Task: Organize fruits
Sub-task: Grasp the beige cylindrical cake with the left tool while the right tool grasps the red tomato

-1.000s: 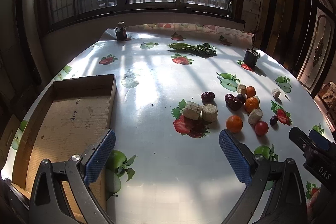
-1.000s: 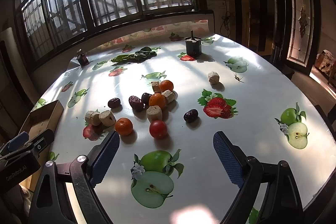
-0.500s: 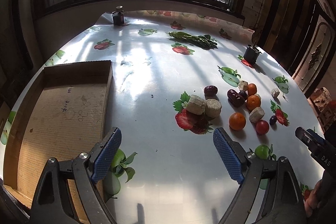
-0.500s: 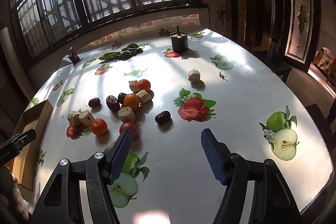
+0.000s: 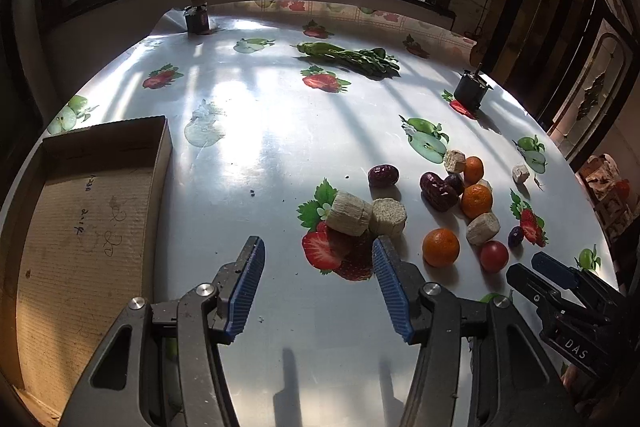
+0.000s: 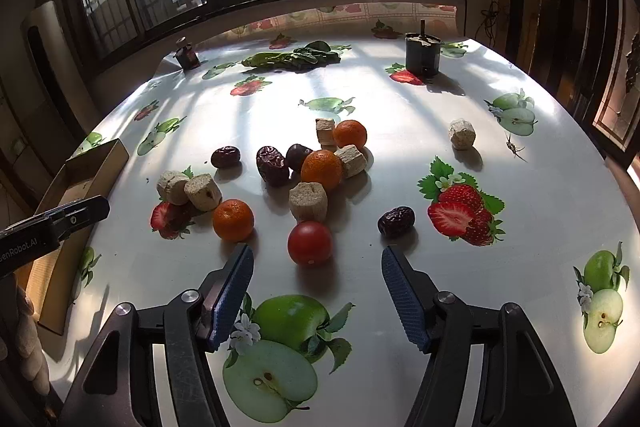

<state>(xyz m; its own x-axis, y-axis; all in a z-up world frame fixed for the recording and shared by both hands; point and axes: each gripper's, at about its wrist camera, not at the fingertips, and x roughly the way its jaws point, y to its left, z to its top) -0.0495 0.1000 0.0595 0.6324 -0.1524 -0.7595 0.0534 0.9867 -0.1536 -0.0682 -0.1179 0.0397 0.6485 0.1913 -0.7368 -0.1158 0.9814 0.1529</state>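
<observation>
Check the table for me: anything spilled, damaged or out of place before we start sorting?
Nothing spilled or damaged. One pale chunk sits alone, apart from the main fruit pile, and a lone date lies near the printed strawberry. The cardboard box holds nothing yet.

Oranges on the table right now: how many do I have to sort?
3. One orange sits nearest, left of the red tomato. One orange is mid-cluster beside the dark dates. One orange is farthest back. None looks hidden.

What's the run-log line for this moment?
left gripper: open, closing, empty | right gripper: open, closing, nearing red tomato | cardboard box: empty
</observation>
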